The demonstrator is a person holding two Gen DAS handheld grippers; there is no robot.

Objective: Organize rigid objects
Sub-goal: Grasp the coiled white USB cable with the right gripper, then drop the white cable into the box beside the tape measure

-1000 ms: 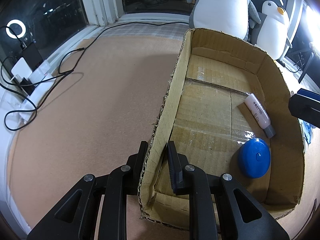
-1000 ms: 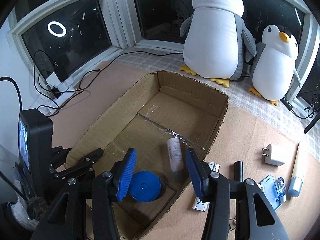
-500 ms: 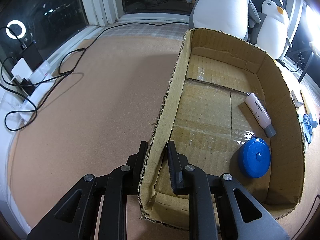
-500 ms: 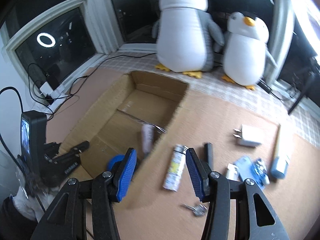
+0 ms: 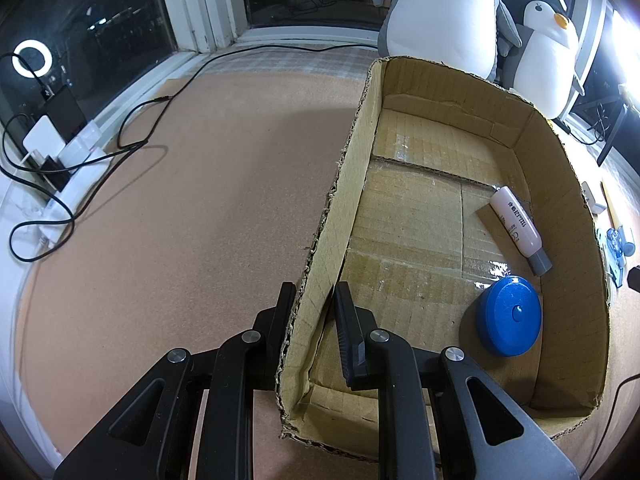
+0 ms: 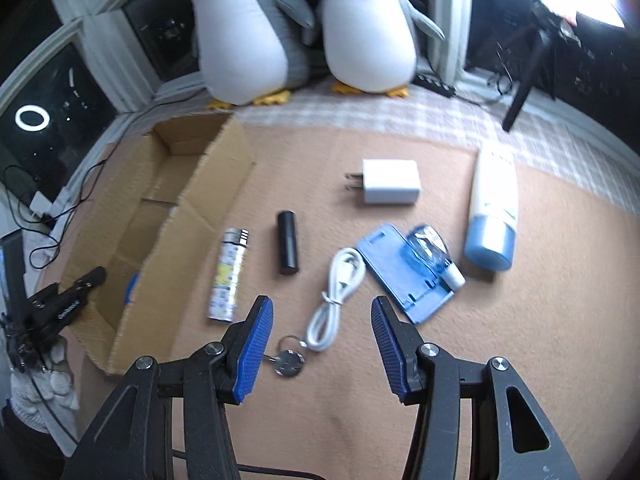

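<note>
My left gripper [image 5: 314, 300] is shut on the near left wall of the cardboard box [image 5: 344, 200]. Inside the box lie a blue round case [image 5: 508, 316] and a white tube with a grey cap [image 5: 518, 224]. My right gripper [image 6: 322, 316] is open and empty above the mat, over a coiled white cable [image 6: 336, 300] and a key on a ring [image 6: 288, 360]. Around it lie a patterned silver tube [image 6: 230, 276], a black cylinder [image 6: 288, 242], a white charger plug [image 6: 390, 182], a blue card holder [image 6: 404, 272] and a cream tube with a blue cap [image 6: 492, 212]. The box [image 6: 200, 216] stands to its left.
Two plush penguins [image 6: 304, 24] stand at the back by the window. Black cables and a power strip [image 5: 60, 152] lie along the left edge of the mat. A tripod leg [image 6: 524, 88] stands at the back right.
My right gripper has swung from above the box to the right, over the loose items on the mat. My left gripper has stayed clamped on the box wall.
</note>
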